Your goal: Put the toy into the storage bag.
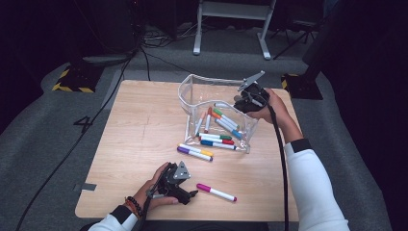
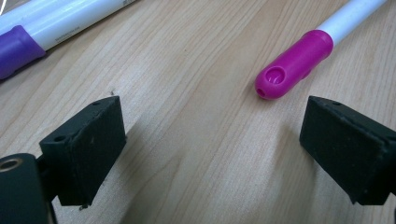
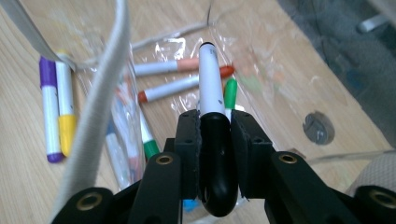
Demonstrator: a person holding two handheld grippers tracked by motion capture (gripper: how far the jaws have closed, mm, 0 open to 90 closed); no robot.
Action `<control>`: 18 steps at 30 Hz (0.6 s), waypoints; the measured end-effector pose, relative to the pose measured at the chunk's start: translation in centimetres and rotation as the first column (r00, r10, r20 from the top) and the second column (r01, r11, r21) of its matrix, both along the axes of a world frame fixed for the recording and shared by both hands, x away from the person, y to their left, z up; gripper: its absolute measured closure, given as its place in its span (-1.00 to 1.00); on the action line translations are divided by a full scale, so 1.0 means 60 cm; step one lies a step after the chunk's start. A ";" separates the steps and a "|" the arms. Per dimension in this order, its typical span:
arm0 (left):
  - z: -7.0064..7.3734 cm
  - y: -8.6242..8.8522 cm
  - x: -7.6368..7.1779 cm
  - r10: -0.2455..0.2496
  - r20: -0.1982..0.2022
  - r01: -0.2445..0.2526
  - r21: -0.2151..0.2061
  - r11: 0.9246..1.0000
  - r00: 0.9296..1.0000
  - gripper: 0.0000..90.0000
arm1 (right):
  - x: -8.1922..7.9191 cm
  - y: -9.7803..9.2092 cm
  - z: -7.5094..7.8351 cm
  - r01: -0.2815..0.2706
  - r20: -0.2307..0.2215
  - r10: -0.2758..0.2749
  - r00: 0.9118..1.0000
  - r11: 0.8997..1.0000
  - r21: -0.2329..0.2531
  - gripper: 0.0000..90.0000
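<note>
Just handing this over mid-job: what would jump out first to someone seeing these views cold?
The clear pouch at the table's far right, strewn with coloured markers, draws the eye first. Above it the right gripper is clamped on a black-capped marker. Near the front edge, the left gripper sits open on bare wood, a magenta-capped marker lying just ahead of its fingers.

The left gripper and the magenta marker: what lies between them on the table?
Nothing. In the left gripper view, bare wood separates the open left gripper from the magenta marker; the high view shows the same gap.
</note>
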State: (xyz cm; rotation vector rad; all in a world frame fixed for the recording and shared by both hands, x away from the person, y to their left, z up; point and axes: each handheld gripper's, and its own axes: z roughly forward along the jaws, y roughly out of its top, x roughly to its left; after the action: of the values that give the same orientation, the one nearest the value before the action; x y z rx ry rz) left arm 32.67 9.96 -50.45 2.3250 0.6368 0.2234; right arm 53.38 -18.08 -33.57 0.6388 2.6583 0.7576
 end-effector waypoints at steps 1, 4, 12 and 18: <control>0.000 0.000 0.000 0.000 0.000 0.000 0.000 1.000 1.000 -0.84 | 0.001 0.000 -0.001 0.005 -0.002 -0.005 1.000 1.000 -0.002 0.64; 0.000 0.000 0.000 0.000 0.000 0.000 0.000 1.000 1.000 -0.84 | 0.001 0.000 -0.001 -0.010 -0.029 0.010 1.000 1.000 -0.008 0.63; 0.000 0.000 0.000 -0.001 0.001 0.001 -0.001 1.000 1.000 -0.84 | -0.006 -0.010 0.010 0.026 0.021 -0.026 0.999 0.999 0.026 0.36; 0.000 0.001 -0.001 -0.002 0.002 0.002 0.000 1.000 1.000 -0.84 | -0.033 -0.037 0.046 0.067 0.094 -0.076 0.993 0.993 0.097 0.17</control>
State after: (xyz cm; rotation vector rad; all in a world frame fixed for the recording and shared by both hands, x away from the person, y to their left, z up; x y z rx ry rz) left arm 32.63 10.02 -50.45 2.3253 0.6335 0.2244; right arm 51.40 -20.29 -30.81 0.6985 2.5102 0.8743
